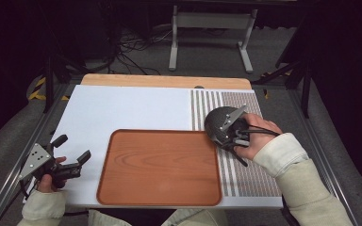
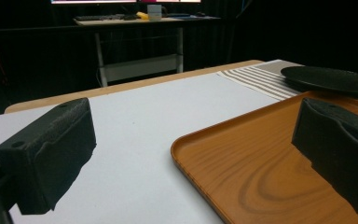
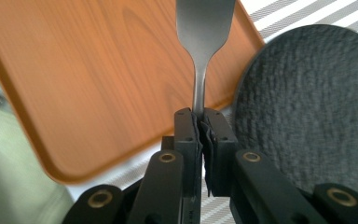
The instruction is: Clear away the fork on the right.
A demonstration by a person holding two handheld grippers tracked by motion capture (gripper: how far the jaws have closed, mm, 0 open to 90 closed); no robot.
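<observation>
An empty wooden tray [image 1: 160, 167] lies at the table's near middle, and its rim shows in the left gripper view [image 2: 200, 140] and the right gripper view [image 3: 88, 70]. A dark round plate [image 1: 216, 120] rests on the striped mat just right of the tray's far corner. My right gripper [image 1: 229, 128] hovers over that plate and is shut on the thin neck of a silver metal utensil [image 3: 204, 28], whose broad end reaches over the tray edge. My left gripper [image 1: 74, 147] is held open just left of the tray, low over the white surface, with nothing between its pads [image 2: 51, 154].
A white sheet [image 1: 122, 108] covers the left and middle of the table. A brown-and-white striped mat [image 1: 250, 174] covers the right side. A metal rail [image 1: 9, 179] runs along the left edge. Beyond the table stand a desk frame [image 1: 212, 28] and floor cables.
</observation>
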